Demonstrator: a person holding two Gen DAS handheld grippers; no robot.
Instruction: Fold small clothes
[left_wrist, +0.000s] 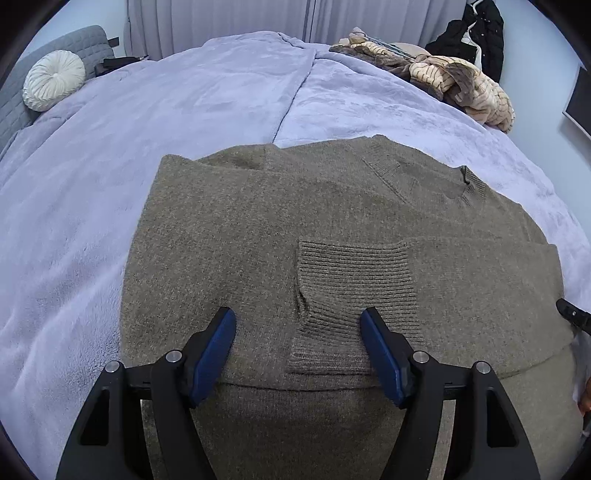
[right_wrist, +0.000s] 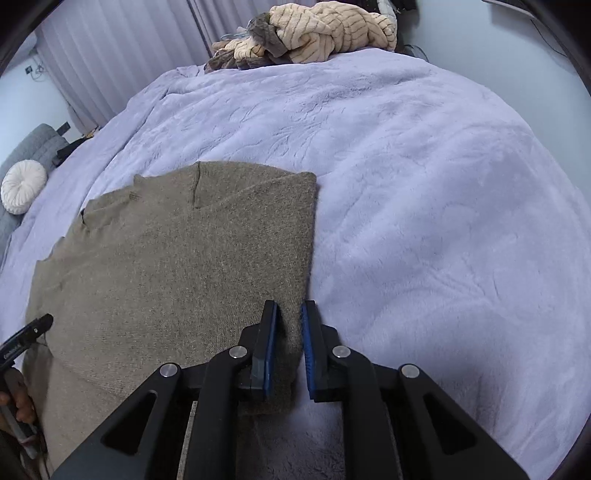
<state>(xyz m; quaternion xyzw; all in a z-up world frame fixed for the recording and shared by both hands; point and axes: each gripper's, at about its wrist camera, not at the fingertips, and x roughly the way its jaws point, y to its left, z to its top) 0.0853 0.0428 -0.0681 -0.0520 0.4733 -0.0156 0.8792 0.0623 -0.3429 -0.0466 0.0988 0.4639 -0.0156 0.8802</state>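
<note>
Left gripper (left_wrist: 298, 325), jaws spread wide and holding nothing, hovers over the near part of the sweater (left_wrist: 258, 229), its blue pads (left_wrist: 214, 358) straddling a ribbed cuff (left_wrist: 351, 280) that lies folded across the body. Ahead of it the sweater's far edge runs straight, with the ribbed collar (left_wrist: 472, 181) ahead and to the right. To its left the sweater's folded side edge gives onto a broad stretch of bare lilac blanket (left_wrist: 74, 221); a round white cushion (left_wrist: 53, 85) sits far ahead-left against a grey headboard.

Right gripper (right_wrist: 290, 350), jaws narrowed to a small gap, takes in the sweater's (right_wrist: 166, 258) right side edge near its near corner; whether the pads (right_wrist: 271, 347) actually press the knit cannot be told. From the fingers that edge runs straight ahead to a squared far corner. Everything to the right and ahead of this gripper is open blanket (right_wrist: 424, 203), as far as a heap of tan striped clothes (right_wrist: 325, 33) at the far edge. At the left margin of the right wrist view the tip of the left gripper and part of a hand (right_wrist: 18, 402) appear beside the sweater.
</note>
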